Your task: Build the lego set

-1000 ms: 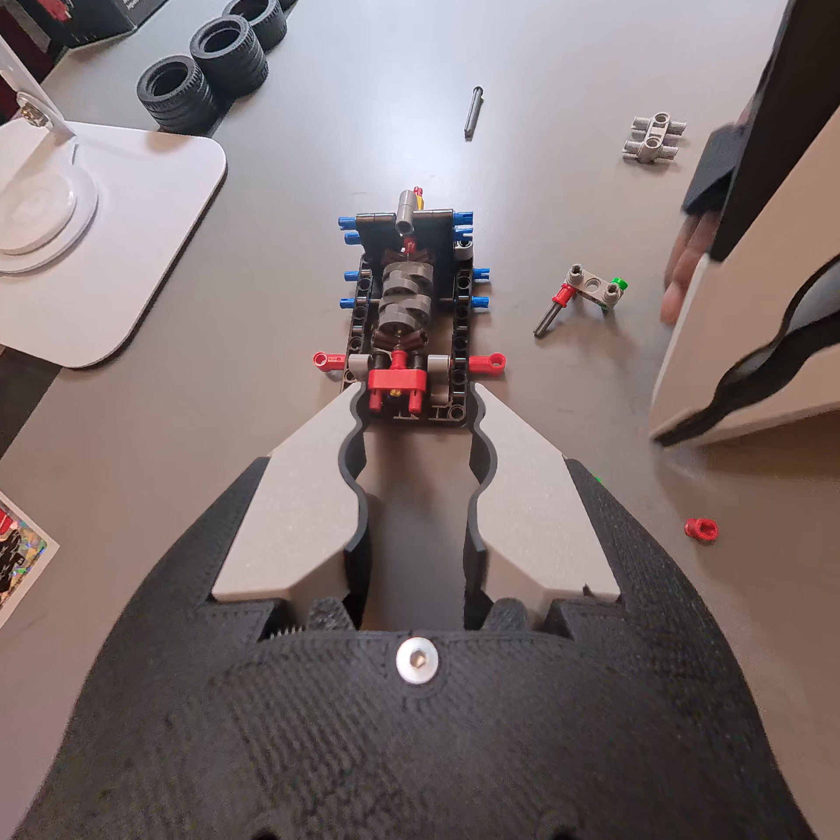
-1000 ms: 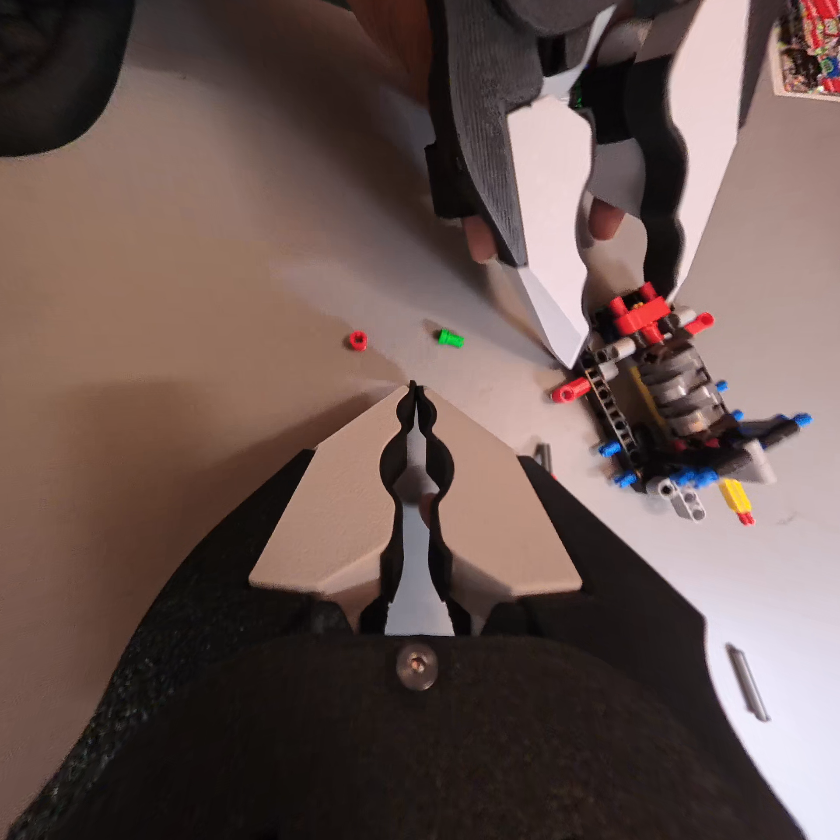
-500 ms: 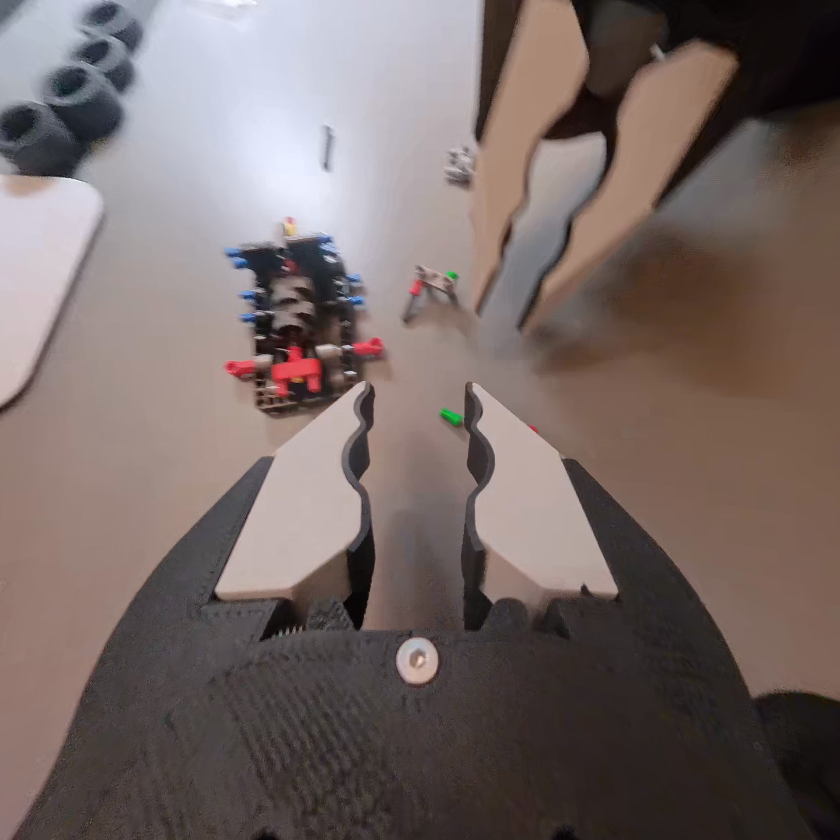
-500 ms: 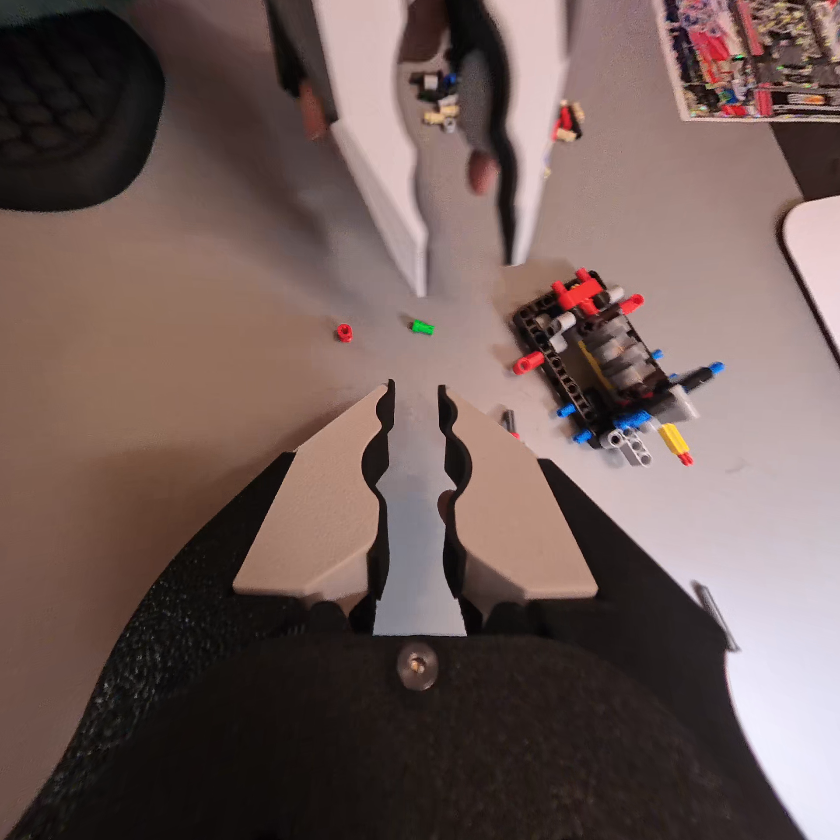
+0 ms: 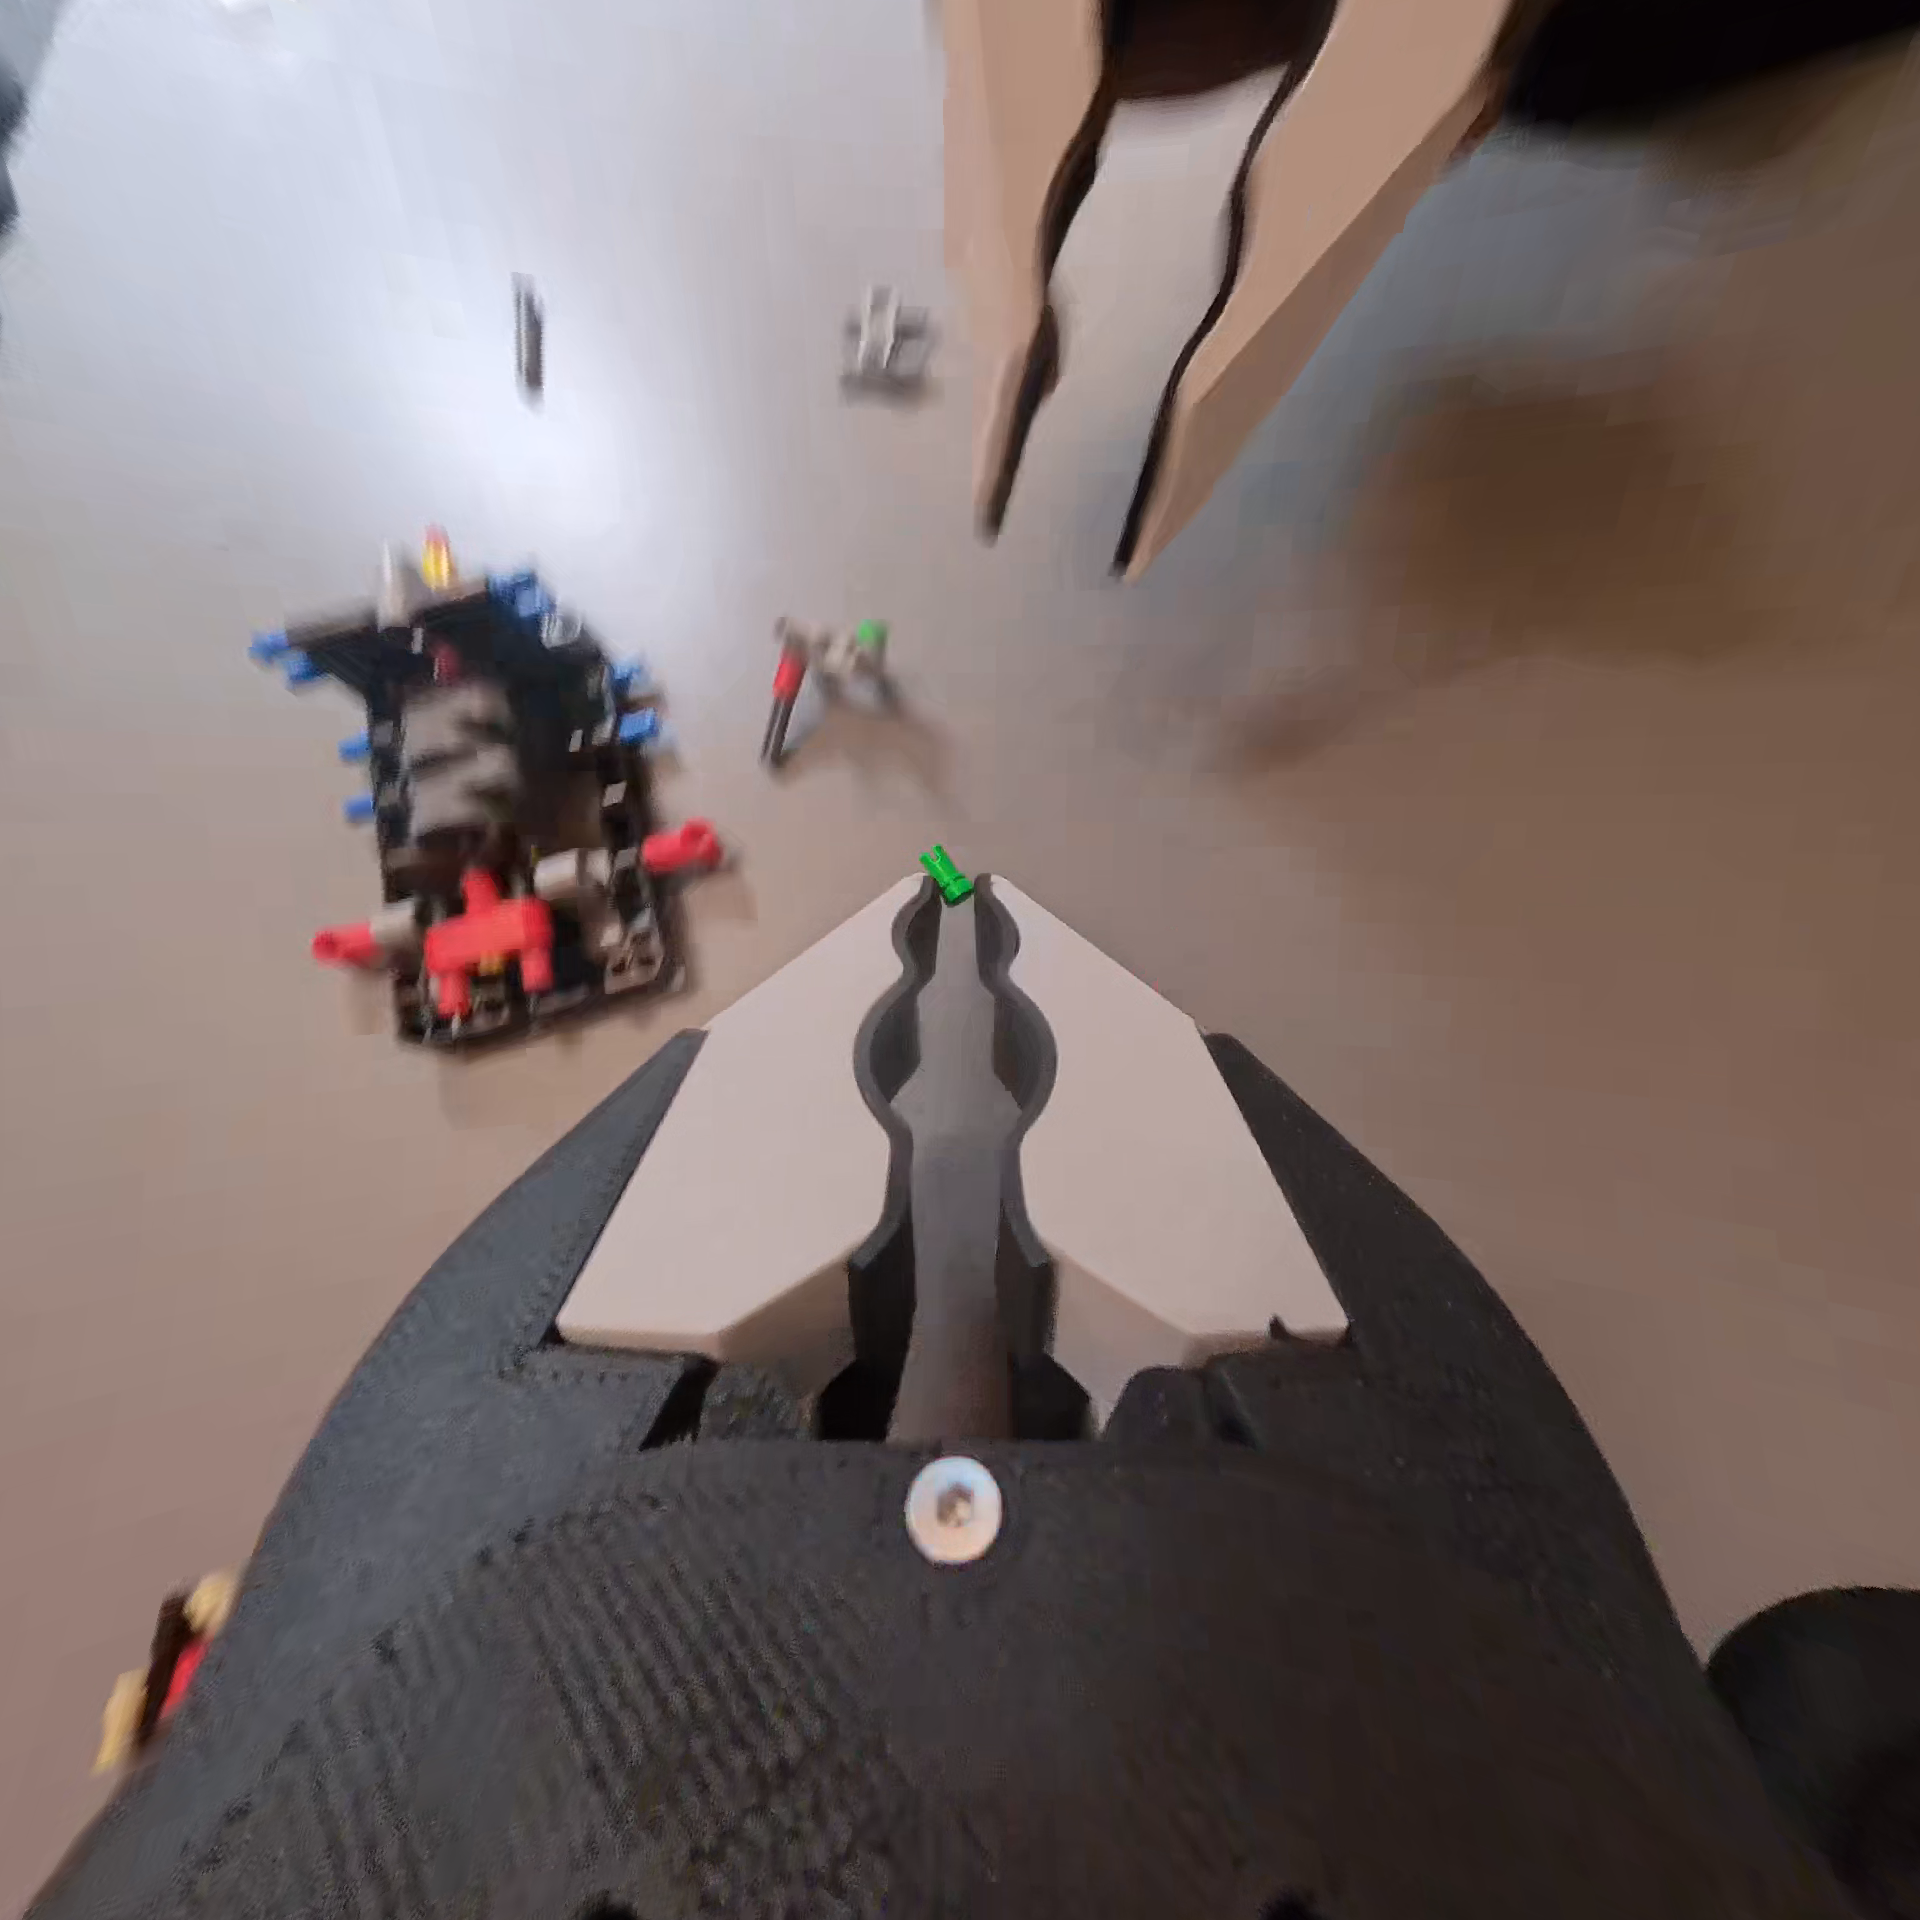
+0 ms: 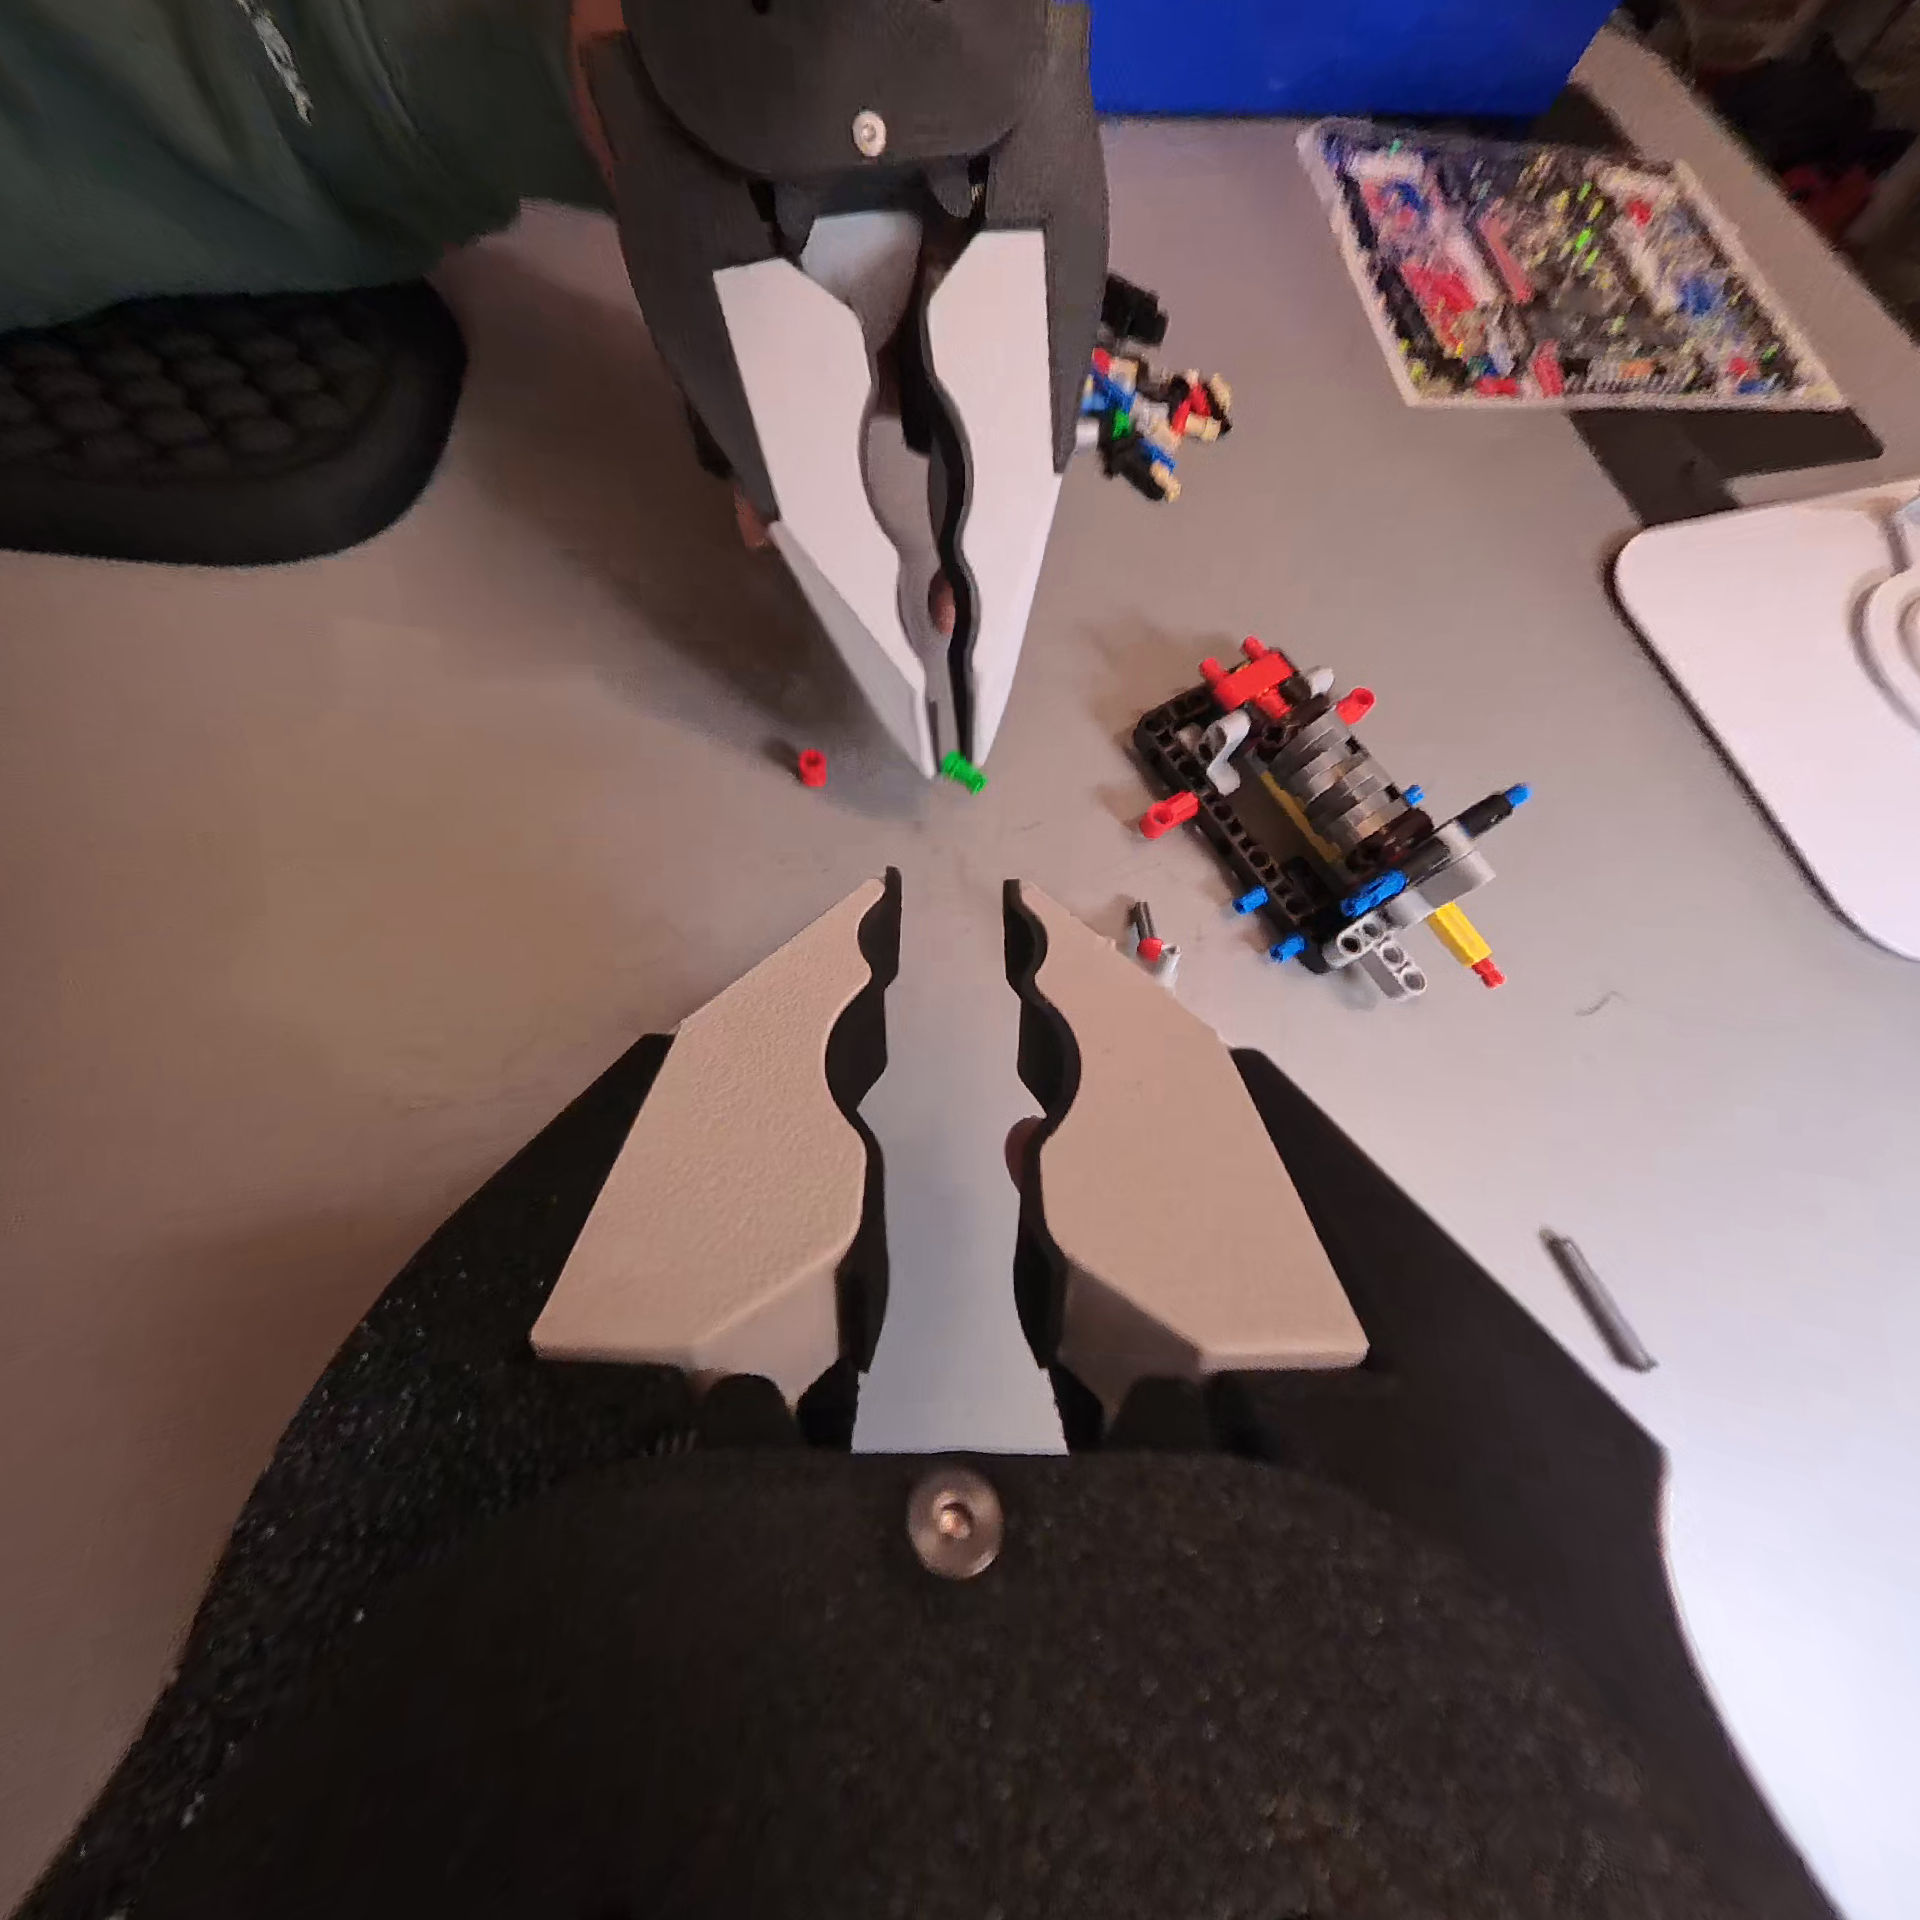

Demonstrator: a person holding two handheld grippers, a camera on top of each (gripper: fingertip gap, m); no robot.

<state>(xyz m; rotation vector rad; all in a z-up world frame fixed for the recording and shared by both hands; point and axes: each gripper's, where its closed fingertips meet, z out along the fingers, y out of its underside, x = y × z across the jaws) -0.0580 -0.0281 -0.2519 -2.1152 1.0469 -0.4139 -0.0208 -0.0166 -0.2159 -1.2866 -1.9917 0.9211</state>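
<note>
My left gripper (image 5: 953, 883) is shut on a small green pin (image 5: 945, 871) held at its fingertips, down at the table. The right wrist view shows this from the front: the left gripper (image 6: 951, 764) stands upright with the green pin (image 6: 964, 772) in its tips. My right gripper (image 6: 951, 894) is open and empty, facing the left one a short way off; it also hangs in the left wrist view (image 5: 1060, 549). The black lego chassis (image 5: 499, 821) with grey gears and red and blue pins lies left of the left gripper and right of the right one (image 6: 1320, 821).
A small red bush (image 6: 810, 766) lies by the pin. A small grey-and-red subassembly (image 6: 1153, 940), a black axle (image 6: 1600, 1304), a grey connector (image 5: 883, 343), a pile of loose parts (image 6: 1153, 416), a printed sheet (image 6: 1558, 281) and a white stand base (image 6: 1787, 727) sit around. The tips of one gripper are about 6 cm away from the tips of the other.
My left gripper left the chassis, moved right to the green pin and closed on it. My right gripper opened and turned to face it.
</note>
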